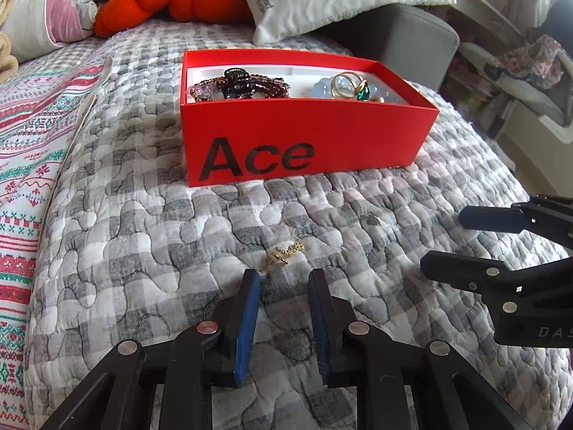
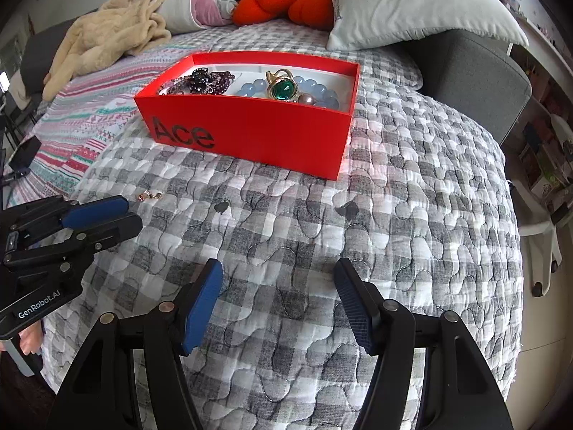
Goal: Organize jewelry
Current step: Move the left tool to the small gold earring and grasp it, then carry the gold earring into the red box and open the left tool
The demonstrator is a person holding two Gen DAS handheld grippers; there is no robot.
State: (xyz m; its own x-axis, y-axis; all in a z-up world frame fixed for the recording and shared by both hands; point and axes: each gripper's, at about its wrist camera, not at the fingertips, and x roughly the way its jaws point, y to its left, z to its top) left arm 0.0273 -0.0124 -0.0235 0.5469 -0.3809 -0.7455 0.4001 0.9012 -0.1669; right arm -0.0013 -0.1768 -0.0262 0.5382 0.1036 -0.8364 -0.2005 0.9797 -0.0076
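while left tool (image 1: 284,279) gapes | earring (image 1: 286,252) just ahead | red box (image 1: 308,143) beyond

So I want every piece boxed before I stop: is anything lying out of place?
Yes. One small gold piece of jewelry lies loose on the grey checked quilt, in front of the red box that holds the other jewelry. It sits just ahead of the open left gripper. The right gripper is open and holds nothing.
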